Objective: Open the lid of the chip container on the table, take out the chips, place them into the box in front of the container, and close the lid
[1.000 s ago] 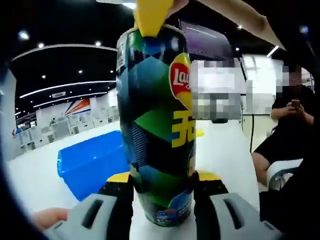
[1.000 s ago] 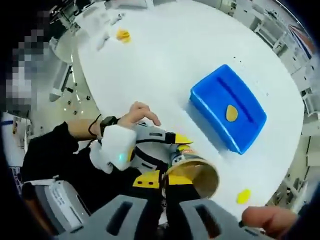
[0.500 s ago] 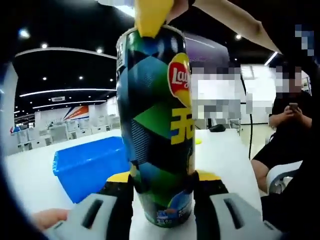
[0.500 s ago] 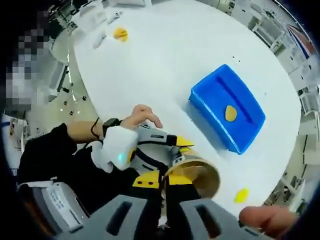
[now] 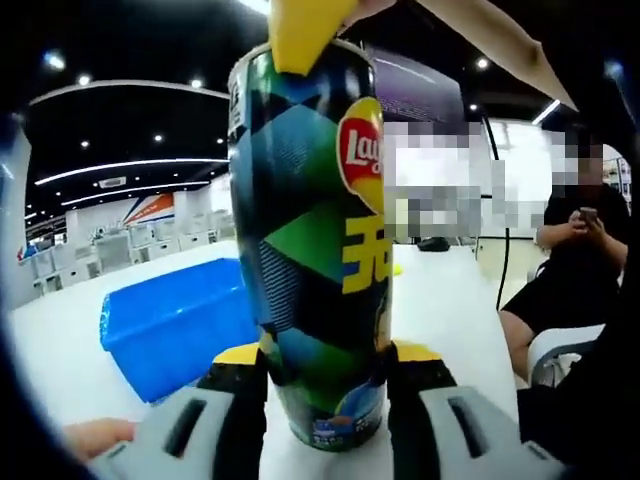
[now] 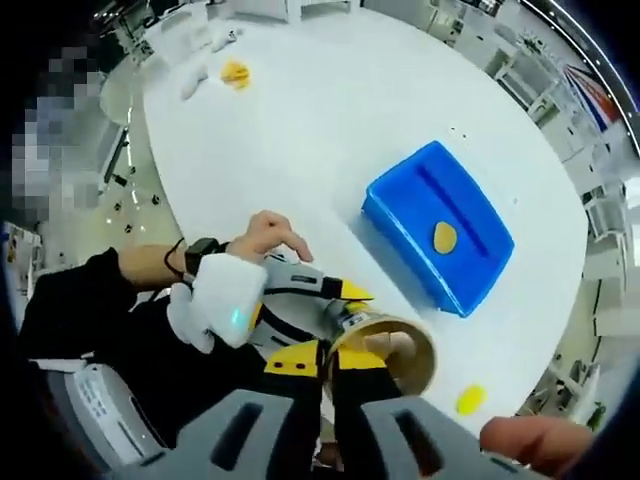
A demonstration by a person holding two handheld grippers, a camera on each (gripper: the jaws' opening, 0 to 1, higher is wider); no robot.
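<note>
Steadying the chip can (image 5: 310, 250) in clamped left tongs (image 5: 325, 385), drawing one chip (image 6: 390, 348) straight up with right tongs (image 6: 325, 362) pinched on it.

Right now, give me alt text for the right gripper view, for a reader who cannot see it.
Seen from above, the right gripper reaches into the open top of a chip container, whose side the left gripper clamps. Beyond on the white table sits a blue box holding one chip; another chip lies on the table near the container.

One chip can (image 5: 310, 250), one blue box (image 6: 438, 240), three loose chips (image 6: 444, 237)
</note>
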